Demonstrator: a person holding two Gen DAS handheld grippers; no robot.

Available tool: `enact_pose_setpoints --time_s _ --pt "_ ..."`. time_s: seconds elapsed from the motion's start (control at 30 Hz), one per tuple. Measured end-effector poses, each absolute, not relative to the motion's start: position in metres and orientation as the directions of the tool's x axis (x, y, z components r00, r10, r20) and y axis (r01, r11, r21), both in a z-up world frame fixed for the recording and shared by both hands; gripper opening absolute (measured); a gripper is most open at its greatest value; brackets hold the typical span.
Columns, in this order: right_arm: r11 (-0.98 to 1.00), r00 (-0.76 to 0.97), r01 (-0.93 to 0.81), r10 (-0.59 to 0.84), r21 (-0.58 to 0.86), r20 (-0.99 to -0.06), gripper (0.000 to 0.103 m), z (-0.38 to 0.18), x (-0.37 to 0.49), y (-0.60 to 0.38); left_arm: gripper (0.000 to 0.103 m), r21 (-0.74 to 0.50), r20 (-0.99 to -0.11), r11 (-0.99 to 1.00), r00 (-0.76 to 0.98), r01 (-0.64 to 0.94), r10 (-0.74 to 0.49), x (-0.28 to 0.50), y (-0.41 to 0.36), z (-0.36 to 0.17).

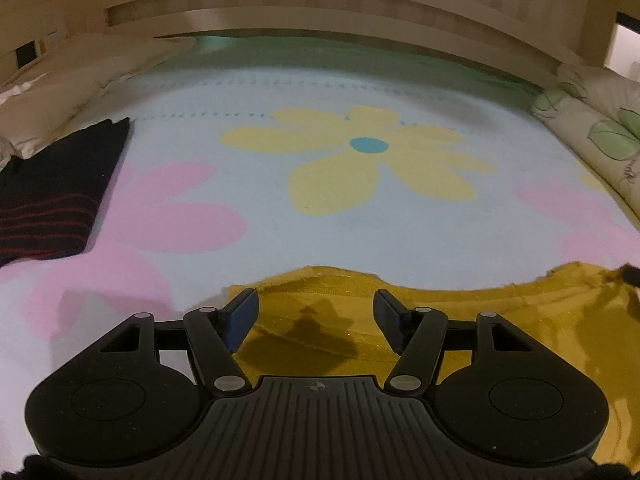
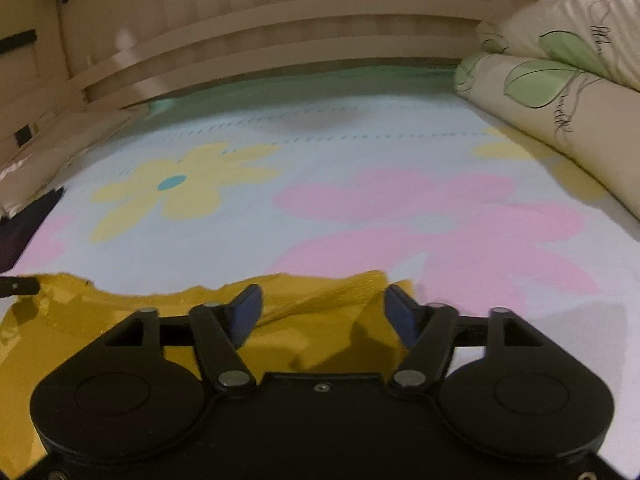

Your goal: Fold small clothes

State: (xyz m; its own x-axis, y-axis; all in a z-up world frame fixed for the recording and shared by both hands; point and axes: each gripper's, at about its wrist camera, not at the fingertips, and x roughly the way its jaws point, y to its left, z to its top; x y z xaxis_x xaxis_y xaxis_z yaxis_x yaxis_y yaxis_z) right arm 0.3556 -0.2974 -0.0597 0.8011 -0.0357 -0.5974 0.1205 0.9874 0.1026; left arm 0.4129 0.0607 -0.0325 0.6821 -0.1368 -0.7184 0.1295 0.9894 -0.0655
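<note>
A mustard-yellow garment [image 1: 500,320] lies flat on the flowered bed sheet [image 1: 360,220], its far edge just past both grippers. My left gripper [image 1: 316,300] is open above the garment's left part, jaws wide apart with nothing between them. My right gripper [image 2: 322,298] is open above the garment's right end [image 2: 320,320], where the cloth is wrinkled. The right gripper's tip shows at the far right of the left wrist view [image 1: 630,274]; the left gripper's tip shows at the far left of the right wrist view [image 2: 18,284].
A folded dark garment with red stripes [image 1: 52,192] lies on the sheet at the left. A leaf-print duvet [image 2: 560,92] is bunched at the right. A wooden headboard [image 1: 320,12] stands at the back, and a pale pillow [image 1: 48,92] lies at the left.
</note>
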Motion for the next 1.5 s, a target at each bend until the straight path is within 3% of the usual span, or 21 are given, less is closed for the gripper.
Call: enact_pose_setpoints --time_s 0.2,0.37,0.5,0.7,0.83,1.2,1.5 --pt "0.980 0.815 0.154 -0.054 0.125 -0.576 0.078 -0.048 0.352 -0.309 0.062 -0.077 -0.743 0.961 0.627 0.265 -0.233 0.409 0.047 -0.029" --pt "0.994 0.798 0.040 0.031 0.104 -0.602 0.078 -0.044 0.350 -0.304 0.062 -0.142 -0.784 0.906 0.513 0.399 -0.349 0.408 0.034 -0.035" --pt "0.997 0.758 -0.060 0.080 0.052 -0.648 0.078 -0.052 0.349 -0.284 0.062 -0.125 -0.812 0.906 0.483 0.405 -0.328 0.413 0.021 -0.055" --pt "0.982 0.675 -0.187 0.122 -0.010 -0.728 0.078 -0.073 0.362 -0.252 0.069 -0.098 -0.780 0.932 0.556 0.348 -0.289 0.427 0.009 -0.064" --pt "0.983 0.674 -0.179 0.093 -0.040 -0.733 0.090 -0.081 0.375 -0.236 0.069 -0.117 -0.761 0.958 0.597 0.260 -0.255 0.438 0.011 -0.068" --pt "0.999 0.654 0.026 0.014 0.041 -0.756 0.089 -0.076 0.423 -0.249 0.070 -0.124 -0.726 0.979 0.658 0.159 -0.199 0.437 0.041 -0.043" --pt "0.977 0.670 0.074 0.099 0.199 -0.736 0.089 -0.049 0.352 -0.296 0.070 -0.093 -0.765 0.964 0.602 0.249 -0.229 0.405 0.031 -0.027"
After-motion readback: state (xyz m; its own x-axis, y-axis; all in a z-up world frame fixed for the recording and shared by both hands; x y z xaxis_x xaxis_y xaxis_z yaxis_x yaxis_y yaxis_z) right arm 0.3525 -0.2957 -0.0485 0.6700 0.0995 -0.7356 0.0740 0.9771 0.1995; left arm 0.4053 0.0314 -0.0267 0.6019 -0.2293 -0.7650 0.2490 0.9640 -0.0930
